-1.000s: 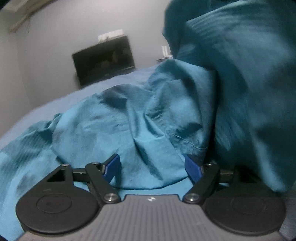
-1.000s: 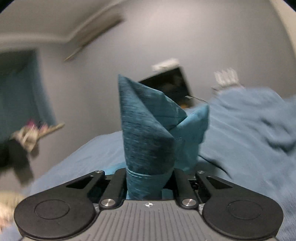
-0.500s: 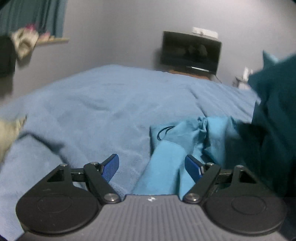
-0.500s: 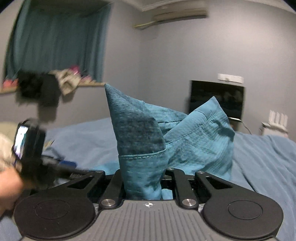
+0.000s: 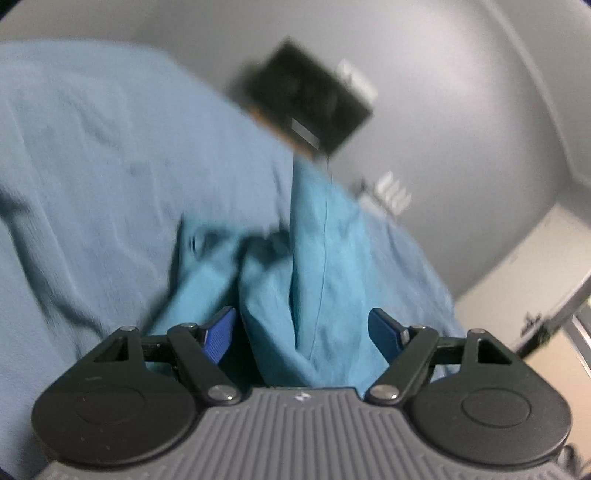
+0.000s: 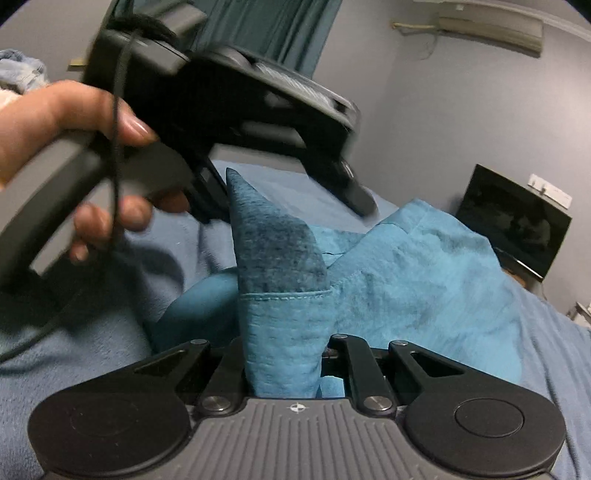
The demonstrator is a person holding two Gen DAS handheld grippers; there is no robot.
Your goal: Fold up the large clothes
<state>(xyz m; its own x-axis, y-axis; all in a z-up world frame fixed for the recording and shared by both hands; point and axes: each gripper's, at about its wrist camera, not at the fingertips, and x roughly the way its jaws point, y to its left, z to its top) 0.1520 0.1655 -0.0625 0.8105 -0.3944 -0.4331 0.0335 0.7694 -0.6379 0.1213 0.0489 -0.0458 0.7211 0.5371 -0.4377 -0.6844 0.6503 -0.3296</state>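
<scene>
A large teal garment point(image 5: 314, 266) lies bunched on the blue bed point(image 5: 110, 155). My left gripper point(image 5: 303, 330) is open, and a fold of the garment sits between its blue pads without being pinched. My right gripper point(image 6: 284, 354) is shut on a hemmed corner of the same garment point(image 6: 280, 280), which stands up from the jaws. The left gripper, held by a hand point(image 6: 66, 122), shows close above in the right wrist view point(image 6: 236, 99).
A dark TV screen point(image 6: 513, 218) stands against the grey wall beyond the bed. A teal curtain point(image 6: 258, 29) and an air conditioner point(image 6: 491, 26) are high on the walls. Floor and furniture point(image 5: 546, 325) show beside the bed at the right.
My left gripper has swung across the bed and tilted, now close over the garment by my right gripper. My right gripper kept its hold and turned toward the left gripper.
</scene>
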